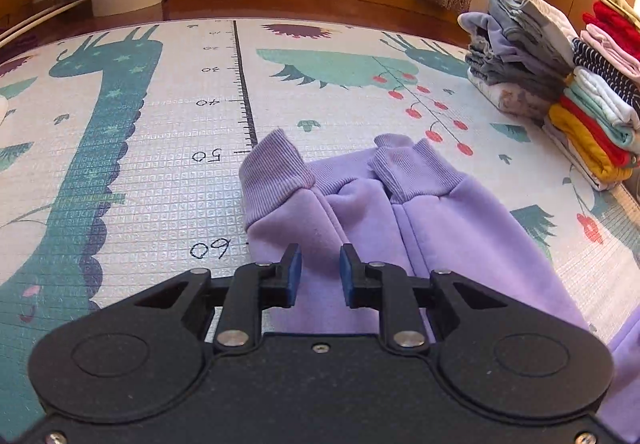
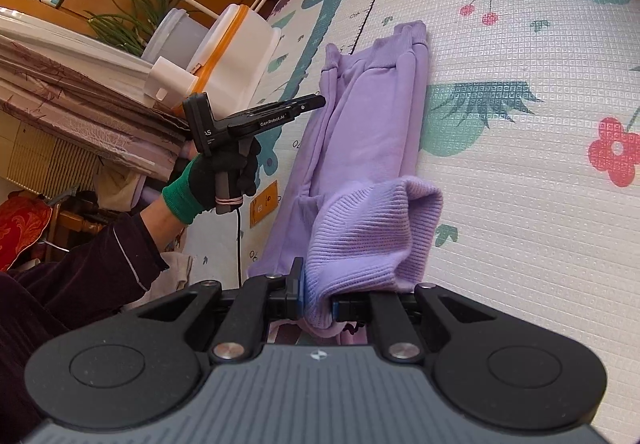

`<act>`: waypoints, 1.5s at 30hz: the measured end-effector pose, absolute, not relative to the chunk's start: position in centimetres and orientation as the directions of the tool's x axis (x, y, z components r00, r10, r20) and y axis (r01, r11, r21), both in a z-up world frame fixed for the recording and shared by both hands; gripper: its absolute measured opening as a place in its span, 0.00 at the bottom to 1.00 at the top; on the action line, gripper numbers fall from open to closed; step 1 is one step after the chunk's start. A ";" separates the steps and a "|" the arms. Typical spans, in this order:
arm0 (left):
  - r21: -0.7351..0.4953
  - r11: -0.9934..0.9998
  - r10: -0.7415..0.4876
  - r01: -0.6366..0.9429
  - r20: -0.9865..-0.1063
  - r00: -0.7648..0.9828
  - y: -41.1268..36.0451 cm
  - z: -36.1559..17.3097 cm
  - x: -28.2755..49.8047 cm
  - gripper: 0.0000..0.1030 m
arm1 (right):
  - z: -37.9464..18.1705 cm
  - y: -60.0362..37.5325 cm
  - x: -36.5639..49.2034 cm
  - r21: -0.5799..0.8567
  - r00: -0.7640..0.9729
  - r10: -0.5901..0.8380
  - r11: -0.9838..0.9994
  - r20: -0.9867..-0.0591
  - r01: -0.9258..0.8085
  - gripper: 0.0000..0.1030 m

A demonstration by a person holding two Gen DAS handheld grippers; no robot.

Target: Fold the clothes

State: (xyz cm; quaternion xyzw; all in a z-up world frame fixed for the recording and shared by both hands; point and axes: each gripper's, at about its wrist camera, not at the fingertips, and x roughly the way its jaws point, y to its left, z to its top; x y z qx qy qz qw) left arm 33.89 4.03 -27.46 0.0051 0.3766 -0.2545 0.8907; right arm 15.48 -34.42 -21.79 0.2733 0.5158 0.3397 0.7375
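The right gripper (image 2: 318, 298) pinches the ribbed waistband (image 2: 372, 232) of the lilac sweatpants (image 2: 360, 116), lengthwise on the play mat (image 2: 520, 204); the left gripper (image 1: 320, 270) hovers open above the cuffs (image 1: 276, 172). Mid-fold, likely: waistband carried toward cuffs next.

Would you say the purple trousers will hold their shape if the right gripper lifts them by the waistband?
Probably not: the waistband already sags over the right gripper, so the trousers look floppy. The fleecy cloth seems unlikely to slip. Their legs would likely trail on the mat.
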 end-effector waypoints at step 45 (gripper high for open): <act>-0.171 0.848 -0.480 0.502 -0.648 0.591 6.8 -25.5 22.8 0.31 | -19.9 -33.2 18.1 0.760 0.305 0.780 0.615 -0.546 -0.211 0.13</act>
